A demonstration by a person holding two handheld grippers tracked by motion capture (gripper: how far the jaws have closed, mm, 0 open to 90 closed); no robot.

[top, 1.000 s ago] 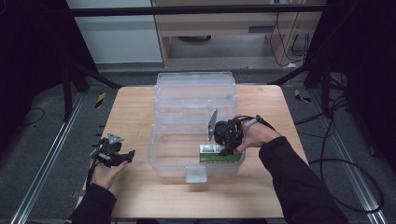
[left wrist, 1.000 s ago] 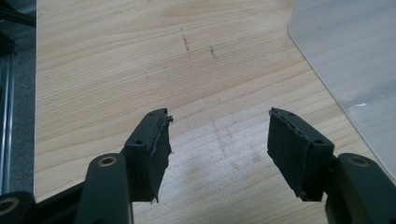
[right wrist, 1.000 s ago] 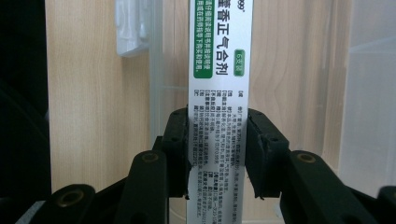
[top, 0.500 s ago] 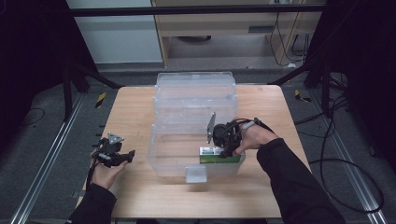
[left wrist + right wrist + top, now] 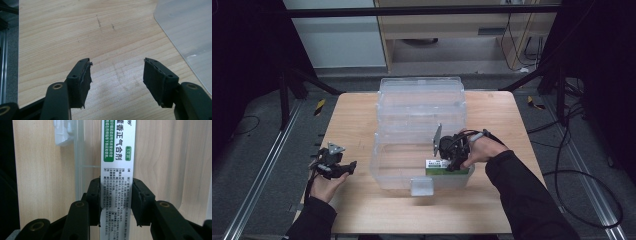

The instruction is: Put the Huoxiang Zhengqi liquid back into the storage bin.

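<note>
High view: the clear plastic lidless storage box (image 5: pixel 422 130) sits mid-table on the pale wooden table (image 5: pixel 357 115), and in its nearest compartment, by the front wall, lies a white-and-green printed cardboard carton (image 5: pixel 443 167). The right gripper (image 5: pixel 116 195) reaches into that compartment with both pads pressed on the carton's long sides. Well apart to the left, the left gripper (image 5: pixel 116 75) hangs over bare wood, jaws spread wide and holding nothing.

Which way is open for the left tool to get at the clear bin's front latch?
Probably yes: the left tool stands open beside the clear bin, bare table leading to the latch.
</note>
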